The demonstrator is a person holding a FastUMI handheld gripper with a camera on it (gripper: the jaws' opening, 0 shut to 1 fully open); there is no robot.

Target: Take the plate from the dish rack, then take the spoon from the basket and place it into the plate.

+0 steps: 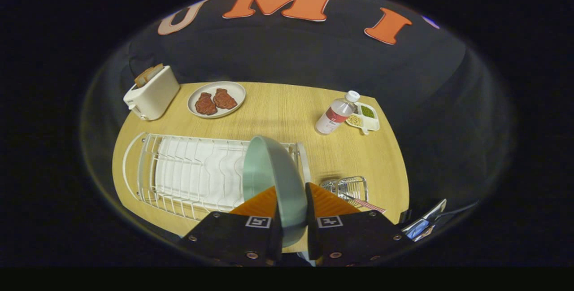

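Note:
A pale green plate (273,174) stands on edge between my fingers, and my gripper (291,201) is shut on its rim. The plate is held up over the right end of the white wire dish rack (188,174), apart from its wires as far as I can tell. Just right of my fingers sits a small wire basket (347,188) on the wooden table (278,111). A spoon with a red patterned handle (370,205) sticks out of the basket toward the table's near edge.
Beyond the rack stand a white toaster (151,93) with bread in it, a plate with two brown patties (216,99), a water bottle (335,114) and a small divided dish of food (365,117). The booth's black cloth wall rises behind the table.

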